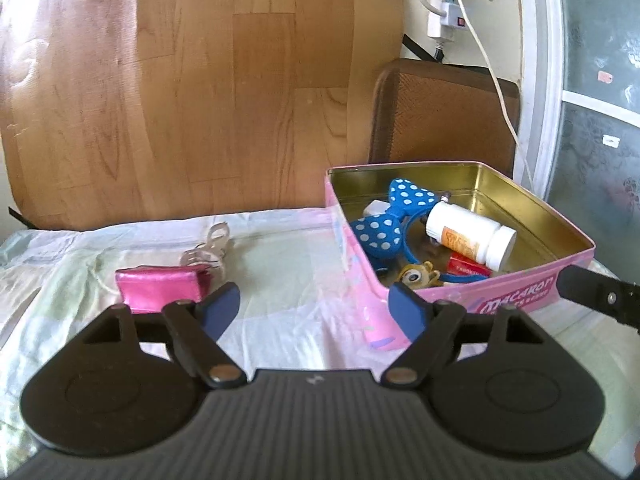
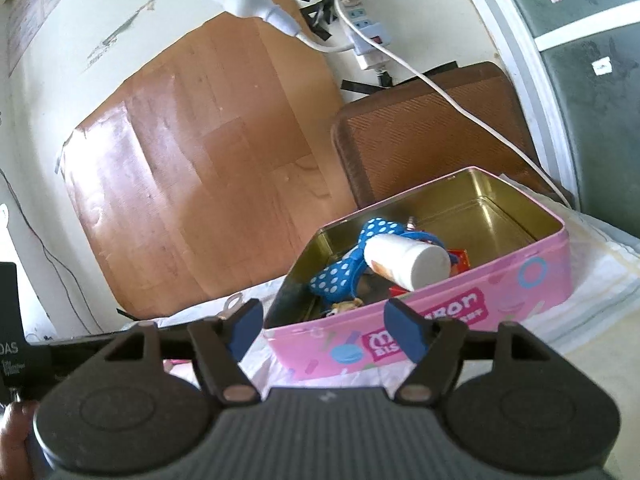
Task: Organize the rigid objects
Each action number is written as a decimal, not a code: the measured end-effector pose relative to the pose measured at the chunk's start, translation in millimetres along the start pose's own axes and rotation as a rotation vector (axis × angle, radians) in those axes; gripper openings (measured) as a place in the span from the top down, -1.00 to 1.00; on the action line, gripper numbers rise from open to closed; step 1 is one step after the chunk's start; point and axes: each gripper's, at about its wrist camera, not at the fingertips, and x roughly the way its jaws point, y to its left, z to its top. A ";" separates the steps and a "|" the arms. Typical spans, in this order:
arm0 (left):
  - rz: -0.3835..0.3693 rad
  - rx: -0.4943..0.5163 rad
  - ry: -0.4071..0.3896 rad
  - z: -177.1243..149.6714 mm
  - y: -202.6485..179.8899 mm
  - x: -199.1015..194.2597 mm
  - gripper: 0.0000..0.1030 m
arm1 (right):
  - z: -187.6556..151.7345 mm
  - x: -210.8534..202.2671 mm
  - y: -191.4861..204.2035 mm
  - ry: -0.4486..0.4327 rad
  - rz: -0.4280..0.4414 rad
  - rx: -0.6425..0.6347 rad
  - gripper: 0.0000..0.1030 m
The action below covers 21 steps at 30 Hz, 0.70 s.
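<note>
Sorting appears well advanced: a bottle (image 1: 470, 236), a dotted bow (image 1: 384, 216), a red pack (image 1: 468, 268) and a small figure (image 1: 416, 276) have already been gathered in the pink tin (image 1: 516, 296), which is kept lidless so that things can be dropped in from above.

The left gripper (image 1: 314, 310) is held with its jaws wide apart and nothing between them; only cloth (image 1: 280, 264) is seen in the gap. Two things are left outside the tin: a pink pouch (image 1: 162, 284) just ahead of the left finger, and a clear hair clip (image 1: 212, 250) beyond it, touching or nearly touching the pouch. The tin's near corner lies ahead of the right finger. The gripper is judged to be placed between the loose items and the tin so that either can be reached with a short swing.

The right gripper (image 2: 324, 332) is likewise held open and empty, its jaws framing the tin's near wall (image 2: 440, 312) without touching it. It is probably kept there to steady the tin or to be clear of the drop.

The pouch is judged the likely next pick, being nearest and easily pinched across its narrow side.
</note>
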 end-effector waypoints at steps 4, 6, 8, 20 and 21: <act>0.009 -0.009 -0.004 -2.4 3.8 -4.9 -0.69 | -1.7 -3.2 9.4 -0.009 0.000 -0.015 -0.34; 0.014 -0.007 -0.007 -3.1 4.0 -7.1 -0.71 | -1.9 -4.8 12.9 -0.014 0.000 -0.020 -0.34; 0.021 -0.004 -0.013 -3.8 3.4 -9.3 -0.76 | -1.8 -5.2 15.5 -0.017 0.001 -0.024 -0.35; 0.044 -0.006 -0.021 -7.7 5.8 -12.8 -1.00 | -7.4 -0.1 24.8 -0.005 -0.015 -0.030 -0.81; 0.045 -0.004 -0.022 -7.8 7.0 -12.6 -1.00 | -7.6 -0.3 25.8 -0.007 -0.019 -0.035 -0.84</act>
